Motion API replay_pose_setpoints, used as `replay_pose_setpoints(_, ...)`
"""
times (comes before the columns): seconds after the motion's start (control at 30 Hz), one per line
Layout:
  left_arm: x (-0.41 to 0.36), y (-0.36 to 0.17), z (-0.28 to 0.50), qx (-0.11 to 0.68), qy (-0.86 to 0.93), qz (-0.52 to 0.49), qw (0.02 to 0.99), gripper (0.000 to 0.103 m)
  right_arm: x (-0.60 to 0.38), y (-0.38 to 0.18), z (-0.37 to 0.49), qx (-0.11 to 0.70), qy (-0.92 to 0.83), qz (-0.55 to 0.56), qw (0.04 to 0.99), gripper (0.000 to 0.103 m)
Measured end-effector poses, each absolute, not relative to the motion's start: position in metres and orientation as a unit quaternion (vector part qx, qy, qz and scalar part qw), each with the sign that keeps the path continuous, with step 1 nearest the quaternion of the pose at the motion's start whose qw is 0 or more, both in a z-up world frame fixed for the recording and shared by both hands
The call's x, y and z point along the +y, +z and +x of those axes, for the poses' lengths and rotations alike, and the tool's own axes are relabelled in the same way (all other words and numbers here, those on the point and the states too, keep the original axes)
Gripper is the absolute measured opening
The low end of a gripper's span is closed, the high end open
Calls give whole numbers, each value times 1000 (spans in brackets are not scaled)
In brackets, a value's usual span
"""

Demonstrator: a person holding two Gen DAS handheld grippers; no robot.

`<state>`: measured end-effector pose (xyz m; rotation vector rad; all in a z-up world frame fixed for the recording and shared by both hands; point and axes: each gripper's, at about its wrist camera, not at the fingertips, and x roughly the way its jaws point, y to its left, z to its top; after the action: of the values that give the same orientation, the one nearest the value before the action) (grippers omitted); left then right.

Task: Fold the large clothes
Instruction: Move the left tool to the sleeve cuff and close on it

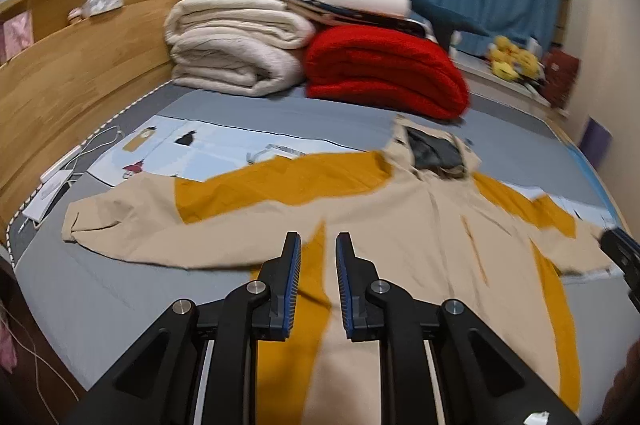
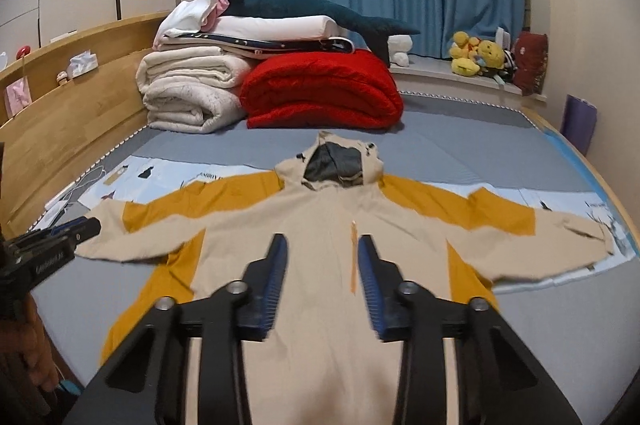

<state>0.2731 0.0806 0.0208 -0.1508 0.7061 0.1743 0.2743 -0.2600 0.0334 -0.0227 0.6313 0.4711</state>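
A large beige and mustard hooded jacket (image 2: 320,209) lies front up on the grey bed (image 2: 480,153). Both sleeves are spread out to the sides and the dark-lined hood (image 2: 332,165) points away from me. My right gripper (image 2: 323,241) hovers over the chest by the orange zip, jaws apart with nothing between them. My left gripper (image 1: 318,239) hangs over the jacket (image 1: 400,225) near the left armpit. Its jaws stand a narrow gap apart and hold no cloth. Each gripper shows at the edge of the other's view: the left gripper (image 2: 60,237) and the right gripper (image 1: 622,253).
Folded white quilts (image 2: 188,93), a red blanket (image 2: 324,93) and a blue shark plush (image 2: 304,5) are stacked at the bed's far end. A wooden headboard (image 2: 60,113) runs along the left. White cables and papers (image 1: 60,177) lie beside it. Yellow plush toys (image 2: 476,57) sit on the sill.
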Motion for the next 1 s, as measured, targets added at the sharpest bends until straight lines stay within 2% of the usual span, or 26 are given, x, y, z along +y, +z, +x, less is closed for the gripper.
replay_pose_setpoints(0.2,122,-12,304,361,143,-91,917,16,-236,17,302,300,249,-21,921,30)
replay_pose_setpoints(0.33,148,-31,319,387,173,-121,898,16,-233,-13,319,336,246,-16,909,31)
replay_pose_setpoints(0.43,160,-40,330,394,178,-133,892,22,-234,-28,330,359,244,-4,901,40)
replay_pose_setpoints(0.5,169,-48,338,403,182,-142,886,27,-236,-30,340,364,238,5,901,58)
replay_pose_setpoints(0.57,180,-54,345,406,191,-140,883,30,-236,-28,348,362,243,11,900,71)
replay_pose_setpoints(0.63,196,-63,350,412,205,-142,876,34,-233,-24,355,357,244,4,901,72)
replay_pose_setpoints(0.83,263,-100,355,423,264,-159,852,36,-223,-18,357,338,254,-23,906,72)
replay_pose_setpoints(0.87,278,-107,354,424,279,-162,846,36,-223,-18,357,336,254,-26,907,70)
replay_pose_setpoints(0.93,301,-117,350,423,300,-172,837,36,-222,-21,357,335,252,-32,908,53)
replay_pose_setpoints(1.0,328,-129,344,420,327,-186,826,36,-221,-23,358,337,253,-33,906,14)
